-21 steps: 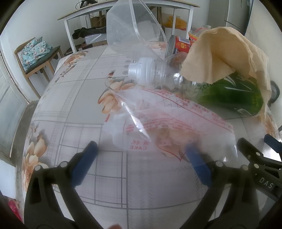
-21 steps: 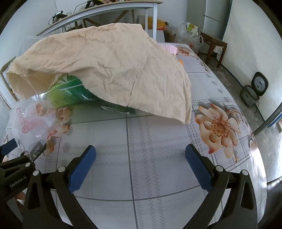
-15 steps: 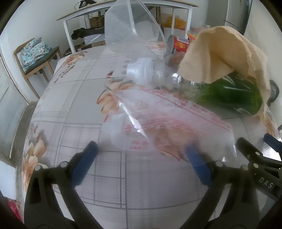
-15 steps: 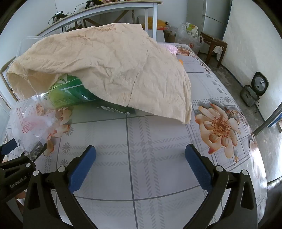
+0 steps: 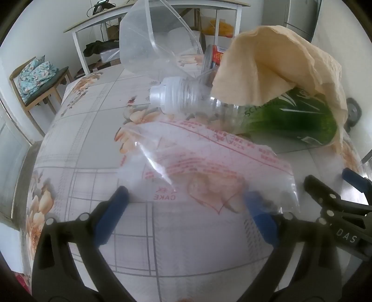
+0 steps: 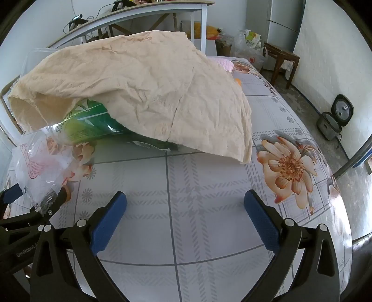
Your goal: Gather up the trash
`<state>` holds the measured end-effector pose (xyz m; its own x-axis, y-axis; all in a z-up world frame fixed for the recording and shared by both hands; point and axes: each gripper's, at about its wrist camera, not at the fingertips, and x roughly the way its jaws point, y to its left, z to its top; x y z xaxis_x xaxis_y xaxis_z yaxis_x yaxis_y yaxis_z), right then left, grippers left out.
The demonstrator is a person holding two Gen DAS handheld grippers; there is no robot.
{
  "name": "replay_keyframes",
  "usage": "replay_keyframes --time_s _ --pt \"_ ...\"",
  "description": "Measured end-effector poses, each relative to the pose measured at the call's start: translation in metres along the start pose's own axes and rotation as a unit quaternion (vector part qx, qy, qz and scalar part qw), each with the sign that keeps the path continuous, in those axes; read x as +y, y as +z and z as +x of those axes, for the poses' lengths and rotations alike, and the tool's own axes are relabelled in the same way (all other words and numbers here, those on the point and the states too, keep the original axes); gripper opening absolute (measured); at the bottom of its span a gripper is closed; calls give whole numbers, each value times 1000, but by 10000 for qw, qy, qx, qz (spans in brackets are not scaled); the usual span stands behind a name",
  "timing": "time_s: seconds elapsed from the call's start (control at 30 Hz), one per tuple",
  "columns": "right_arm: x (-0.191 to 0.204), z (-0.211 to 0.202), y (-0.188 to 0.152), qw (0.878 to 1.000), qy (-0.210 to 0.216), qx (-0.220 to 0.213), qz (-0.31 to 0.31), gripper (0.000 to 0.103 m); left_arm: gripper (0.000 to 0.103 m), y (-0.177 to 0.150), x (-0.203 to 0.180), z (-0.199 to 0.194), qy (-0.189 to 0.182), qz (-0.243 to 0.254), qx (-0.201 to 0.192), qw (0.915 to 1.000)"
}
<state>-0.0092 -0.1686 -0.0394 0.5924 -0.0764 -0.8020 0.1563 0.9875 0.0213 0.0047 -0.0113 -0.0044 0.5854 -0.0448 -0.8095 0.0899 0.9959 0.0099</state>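
A clear plastic cake wrapper with red print (image 5: pixel 209 167) lies on the floral table, its near edge over the right fingertip (image 5: pixel 260 209) of my open left gripper (image 5: pixel 186 202). Behind it a plastic bottle with a green label (image 5: pixel 290 116) lies on its side under a crumpled beige paper napkin (image 5: pixel 279 60). A clear plastic container (image 5: pixel 148 39) stands tilted at the back beside a red can (image 5: pixel 216 55). My right gripper (image 6: pixel 184 202) is open and empty, just short of the napkin (image 6: pixel 151 88) and bottle (image 6: pixel 93 123). The wrapper (image 6: pixel 39 162) shows at the left of the right wrist view.
The floral tablecloth (image 6: pixel 197 197) covers the table. A wooden chair with a cushion (image 5: pixel 37 79) stands at the far left. A white desk (image 5: pixel 144 14) stands behind the table. A rice cooker (image 6: pixel 337 116) sits on the floor at the right, near the table edge.
The left gripper has edged forward a little, so the wrapper and bottle look slightly closer. The right gripper has not moved.
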Motion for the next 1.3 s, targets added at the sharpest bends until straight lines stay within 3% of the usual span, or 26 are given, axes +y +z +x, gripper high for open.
replay_keyframes --time_s 1.3 --pt "0 0 0 10000 -5 -2 -2 98 95 1 2 -2 -7 6 10 10000"
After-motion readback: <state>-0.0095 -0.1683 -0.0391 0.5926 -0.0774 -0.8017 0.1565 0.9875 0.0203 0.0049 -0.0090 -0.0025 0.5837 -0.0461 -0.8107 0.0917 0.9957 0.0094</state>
